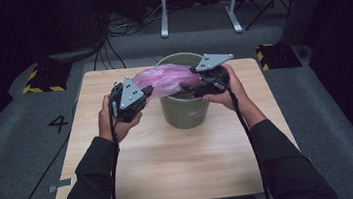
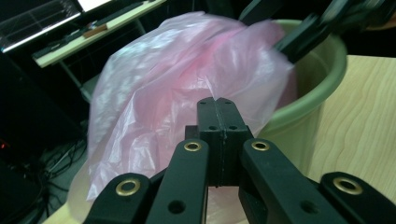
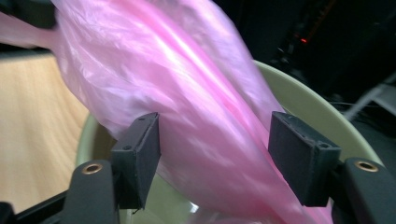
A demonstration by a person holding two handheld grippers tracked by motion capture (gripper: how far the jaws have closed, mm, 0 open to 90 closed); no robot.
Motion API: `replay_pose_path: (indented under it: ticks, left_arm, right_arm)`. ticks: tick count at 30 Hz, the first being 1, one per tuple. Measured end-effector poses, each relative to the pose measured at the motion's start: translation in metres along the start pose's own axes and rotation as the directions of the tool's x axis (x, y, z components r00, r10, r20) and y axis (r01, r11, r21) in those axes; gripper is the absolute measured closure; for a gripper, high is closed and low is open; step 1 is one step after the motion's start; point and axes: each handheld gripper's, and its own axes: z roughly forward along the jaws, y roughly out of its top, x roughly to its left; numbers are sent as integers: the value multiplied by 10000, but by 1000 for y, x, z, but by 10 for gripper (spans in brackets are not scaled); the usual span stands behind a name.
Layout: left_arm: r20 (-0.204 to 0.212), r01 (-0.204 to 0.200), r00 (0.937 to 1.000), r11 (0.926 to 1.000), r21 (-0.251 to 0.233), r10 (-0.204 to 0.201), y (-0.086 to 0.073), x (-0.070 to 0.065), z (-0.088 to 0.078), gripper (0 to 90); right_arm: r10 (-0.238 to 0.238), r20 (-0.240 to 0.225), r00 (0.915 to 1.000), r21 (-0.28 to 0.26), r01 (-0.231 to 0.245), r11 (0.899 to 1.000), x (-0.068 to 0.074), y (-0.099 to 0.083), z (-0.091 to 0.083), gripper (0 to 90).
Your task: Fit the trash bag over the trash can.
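Two grippers work a pink bag [image 1: 164, 79] over a green bin [image 1: 185, 109] on the table [image 1: 182, 164]. Left gripper [image 2: 217, 103] has its jaws pressed together, pinching the bag's edge. Right gripper [image 3: 212, 149] stands wide apart, the bag running loose between its pads [image 3: 299, 158] without being squeezed. Most of the bag drapes across the bin's rim.

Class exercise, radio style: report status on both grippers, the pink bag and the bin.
Left gripper shut on pink bag. Right gripper open, bag between its jaws. Bag draped over green bin rim. Nothing in the way.
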Motion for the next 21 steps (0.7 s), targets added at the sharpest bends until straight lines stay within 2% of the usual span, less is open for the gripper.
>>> replay_pose_path:
  ticks: [2,3,4,6,7,8,9,10,12,15,16,17,18,19,21]
  left_arm:
    - [153,-59,9999,9999,-84,61,4,-2,2,900]
    - [153,-59,9999,9999,-84,61,4,-2,2,900]
    - [230,-118,9997,9999,-69,120,6,-5,4,900]
    - [329,-205,9992,9998,-56,207,7,-7,5,900]
    - [329,-205,9992,9998,-56,207,7,-7,5,900]
    - [427,-197,9989,9997,-162,204,8,-9,5,897]
    - [427,-197,9989,9997,-162,204,8,-9,5,869]
    - [633,-163,9978,9991,-380,187,8,-10,3,844]
    - [619,-181,9979,9991,-383,205,8,-11,2,829]
    - [769,-104,9969,9984,-554,147,8,-12,-3,684]
    - [774,-79,9969,9979,-635,128,7,-13,-6,589]
    - [590,27,9983,9975,-704,15,4,-13,-11,508]
    - [590,27,9983,9975,-704,15,4,-13,-11,420]
    - [409,124,9991,9978,-654,-98,3,-13,-13,420]
    - [246,424,9989,9964,-739,-406,-3,-10,-19,308]
  right_arm:
    - [-200,268,9994,114,197,9997,5,2,3,417]
    - [-200,268,9994,114,197,9997,5,2,3,417]
    - [-354,276,9990,145,350,9993,8,4,4,532]
    - [-451,3,9990,90,451,9989,9,3,4,639]
    - [-451,3,9990,90,451,9989,9,3,4,639]
    - [-462,-99,9989,141,464,9988,8,1,4,719]
    - [-462,-99,9989,141,464,9988,8,1,4,719]
    - [-537,-81,9985,229,538,9983,8,-2,4,799]
    - [-504,-164,9986,215,507,9985,7,-4,4,819]
    - [-335,-246,9991,111,338,9994,3,-10,1,880]
    - [-191,-300,9994,20,192,9998,-1,-14,-1,886]
    - [-100,-298,9995,-22,100,9999,-3,-16,-3,894]
    - [-34,-305,9995,-28,34,10000,-5,-18,-4,898]
    - [-34,-305,9995,-28,34,10000,-5,-18,-4,898]
    - [70,-261,9996,37,-69,10000,-10,-22,-6,898]
